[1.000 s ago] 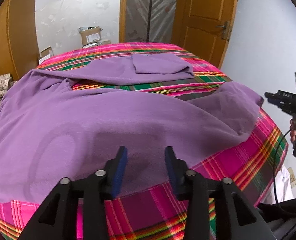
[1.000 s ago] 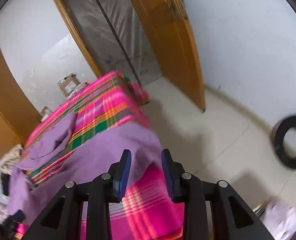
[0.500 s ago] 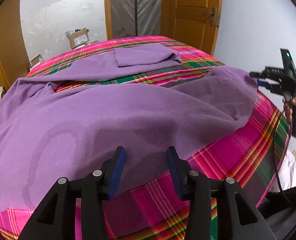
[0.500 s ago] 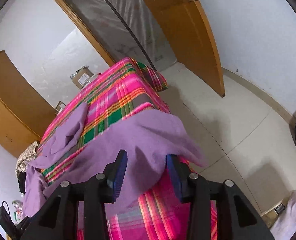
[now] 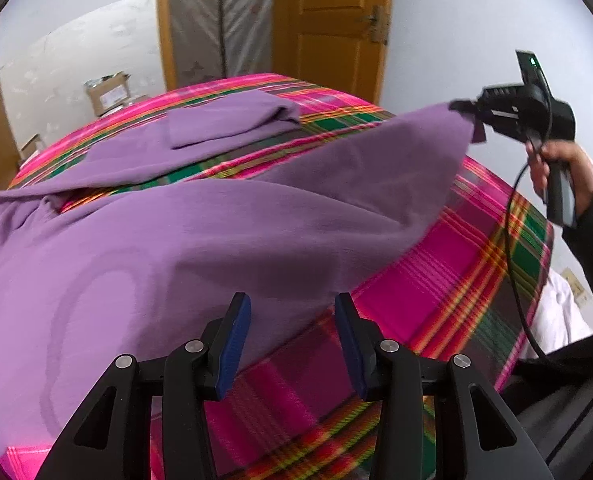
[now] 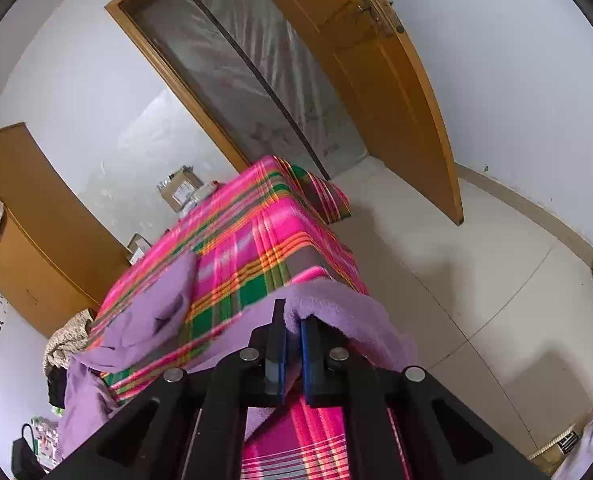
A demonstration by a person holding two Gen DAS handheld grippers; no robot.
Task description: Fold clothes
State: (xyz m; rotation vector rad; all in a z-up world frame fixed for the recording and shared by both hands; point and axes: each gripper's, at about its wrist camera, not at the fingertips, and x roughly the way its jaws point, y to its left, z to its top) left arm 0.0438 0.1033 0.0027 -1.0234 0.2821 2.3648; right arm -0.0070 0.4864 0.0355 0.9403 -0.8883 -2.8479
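Observation:
A purple garment (image 5: 176, 240) lies spread over the pink plaid cover (image 5: 456, 272) of a bed, one part folded over at the far end (image 5: 224, 120). My left gripper (image 5: 292, 304) hovers over the garment's near hem. Its jaws are opening, and the hem lies under the gap without touching the pads. In the left wrist view my right gripper (image 5: 462, 106) holds the garment's right corner raised off the cover. In the right wrist view the right gripper (image 6: 293, 318) is closing, and its blue pads pinch the fleecy purple garment (image 6: 336, 304) above the plaid cover (image 6: 256, 232).
A person's hand (image 5: 556, 160) holds the right gripper's handle, with a black cable hanging from it. Cardboard boxes (image 6: 180, 190) stand by the far wall. An open wooden door (image 6: 396, 92) and tiled floor (image 6: 476, 280) lie to the right. Crumpled clothes (image 6: 64, 340) are piled at the bed's left.
My right gripper has shut on the garment's right corner and lifted it off the cover. The left gripper has shifted along the near hem, and its jaws stand a little wider.

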